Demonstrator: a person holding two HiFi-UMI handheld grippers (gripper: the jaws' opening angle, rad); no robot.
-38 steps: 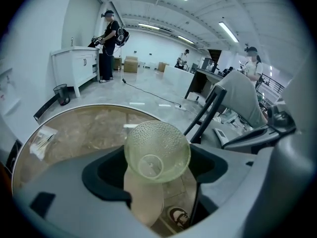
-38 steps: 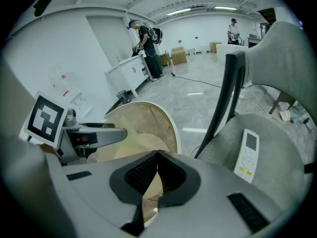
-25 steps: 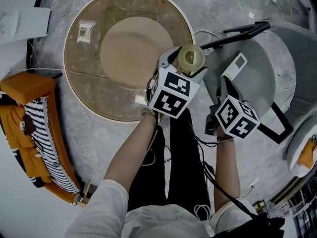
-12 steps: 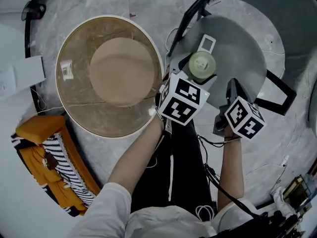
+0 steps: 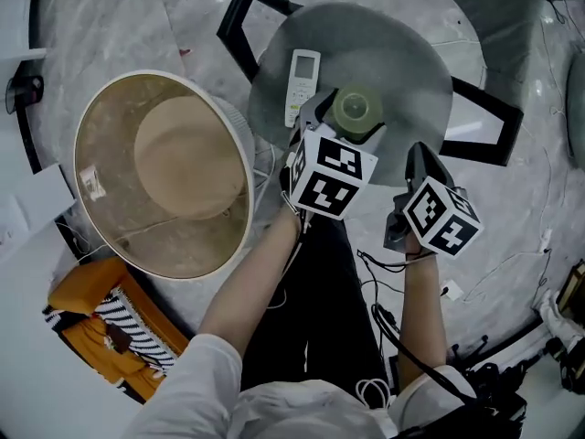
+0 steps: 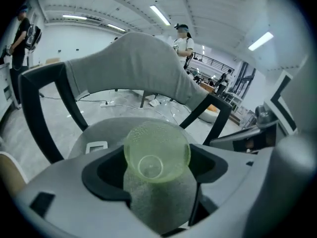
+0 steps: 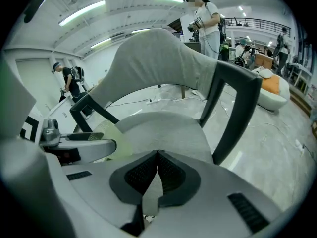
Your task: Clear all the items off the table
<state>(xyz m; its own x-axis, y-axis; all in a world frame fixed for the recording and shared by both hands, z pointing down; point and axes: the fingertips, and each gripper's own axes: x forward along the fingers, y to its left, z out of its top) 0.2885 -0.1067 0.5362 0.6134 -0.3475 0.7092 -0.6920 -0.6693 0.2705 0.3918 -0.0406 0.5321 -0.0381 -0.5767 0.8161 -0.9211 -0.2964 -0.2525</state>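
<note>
**A:** What is on the left?

**B:** A round worktop (image 5: 110,126) with a pale rim. One small packet (image 5: 90,182) lies flat near its left edge. Nearer, on the floor, there is an orange and striped bundle (image 5: 101,323).

**A:** And the cup?

**B:** The green cup (image 5: 356,108) is off the worktop and to the right of it, above the seat of a grey chair (image 5: 402,53). The left tool (image 6: 157,182) is clamped on it, with one jaw on each side of its body.

**A:** Which way does it point?

**B:** In the head view one round end faces up, so its long axis runs roughly up and down. In the left gripper view that round end tips slightly toward the camera. I can't tell whether this end is the mouth or the base.

**A:** Is anything else on the seat?

**B:** A white remote control (image 5: 303,79) lies flat on the left part of the seat, just left of the cup. Its length runs from near to far.

**A:** And the right side?

**B:** The right tool (image 7: 157,157) is held to the right of the left one, at the near edge of the seat. Its jaws are pressed together with nothing between them.
</note>
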